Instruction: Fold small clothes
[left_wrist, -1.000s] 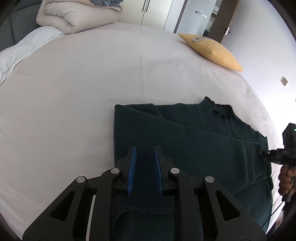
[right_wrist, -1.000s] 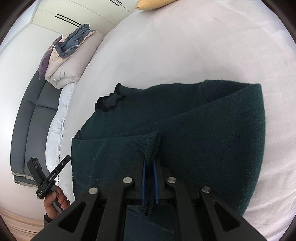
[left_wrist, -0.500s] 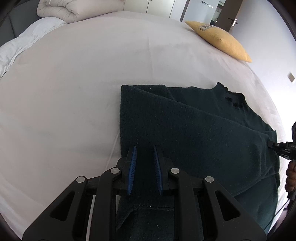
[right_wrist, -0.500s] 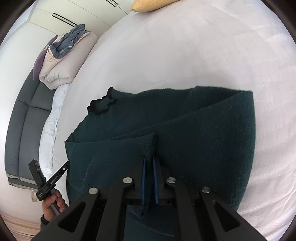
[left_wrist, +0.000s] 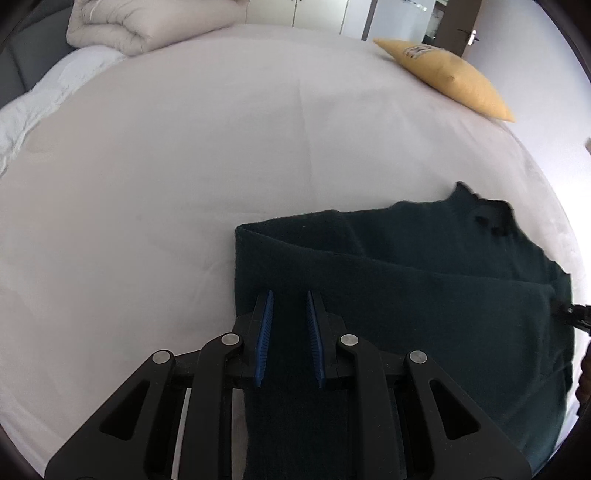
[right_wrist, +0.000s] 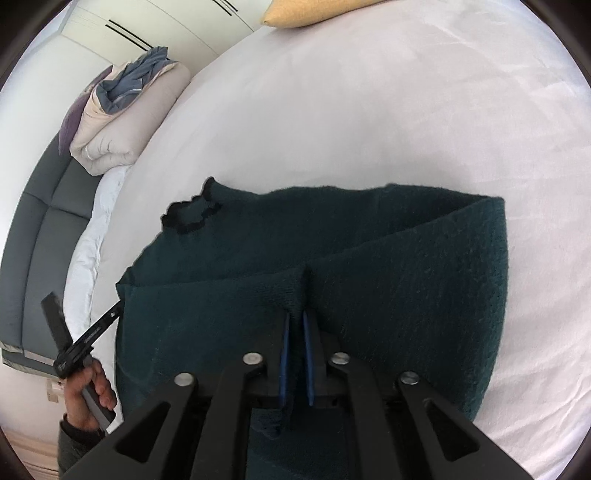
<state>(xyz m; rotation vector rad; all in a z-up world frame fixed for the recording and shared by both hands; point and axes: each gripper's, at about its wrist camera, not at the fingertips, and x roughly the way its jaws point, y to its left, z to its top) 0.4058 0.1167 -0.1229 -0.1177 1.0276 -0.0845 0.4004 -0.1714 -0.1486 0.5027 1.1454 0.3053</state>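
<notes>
Dark green knit sweater (right_wrist: 369, 277) lies on the white bed (left_wrist: 221, 155), toward the bed's near edge, scalloped collar (right_wrist: 190, 216) pointing at the headboard side where a rolled duvet (right_wrist: 122, 122) sits; yellow pillow (left_wrist: 454, 79) at the far corner. Sweater is partly folded, one flap already doubled over along the body. Right gripper (right_wrist: 294, 325) has its jaws pinched on a raised ridge of that top layer, cloth tented between the blue pads, likely so the flap can be carried across without dragging the layer underneath. Left gripper (left_wrist: 289, 310) hovers low over the fold's corner with its jaws spread, nothing between them, knit visible in the gap; probably placed to pin or take that end so the fold edge stays straight. Fold looks about halfway done.
</notes>
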